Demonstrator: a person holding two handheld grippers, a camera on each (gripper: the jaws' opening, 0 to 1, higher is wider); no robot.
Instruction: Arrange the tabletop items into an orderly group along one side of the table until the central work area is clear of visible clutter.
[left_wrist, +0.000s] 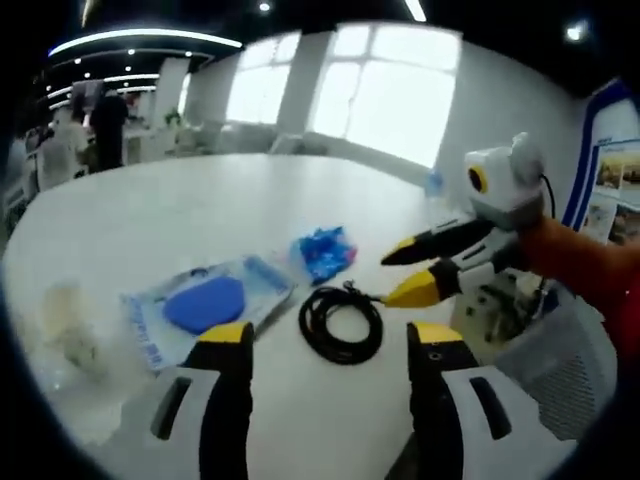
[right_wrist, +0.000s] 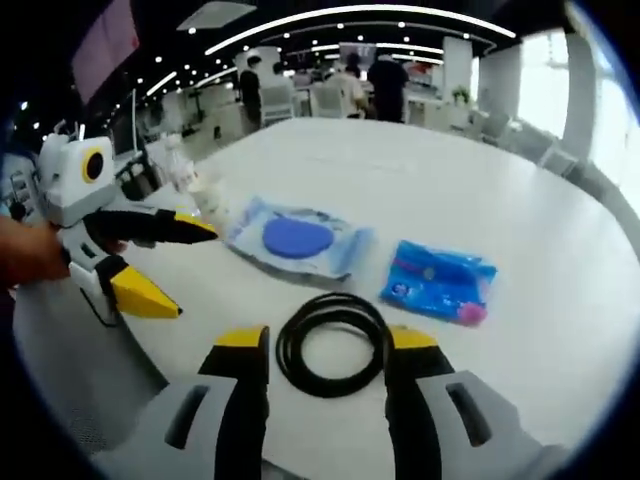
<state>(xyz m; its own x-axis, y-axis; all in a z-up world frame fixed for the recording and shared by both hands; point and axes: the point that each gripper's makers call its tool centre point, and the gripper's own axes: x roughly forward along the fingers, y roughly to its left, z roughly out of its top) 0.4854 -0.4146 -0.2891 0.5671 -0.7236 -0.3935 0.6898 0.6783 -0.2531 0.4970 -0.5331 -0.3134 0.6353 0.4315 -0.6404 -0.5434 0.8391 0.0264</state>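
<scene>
Both tools (left_wrist: 330, 345) (right_wrist: 325, 350) gape wide, empty, flanking black cable coil (right_wrist: 332, 343).

white grippers (left_wrist: 330, 345) with black, yellow-tipped jaws; an orange sleeve (left_wrist: 585, 265).

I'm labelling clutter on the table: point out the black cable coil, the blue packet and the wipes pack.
black cable coil (right_wrist: 333, 344), right gripper view, on its ring.
blue packet (right_wrist: 438, 280), right gripper view, its middle.
wipes pack (right_wrist: 297, 238), right gripper view, its blue oval lid.

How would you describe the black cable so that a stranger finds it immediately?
On the large white table, look just beyond the right gripper. The black cable lies there, coiled into a flat ring. Its neighbours, the clear packet with a blue disc and the blue packet, are colourful wrappers; it alone is black.
</scene>
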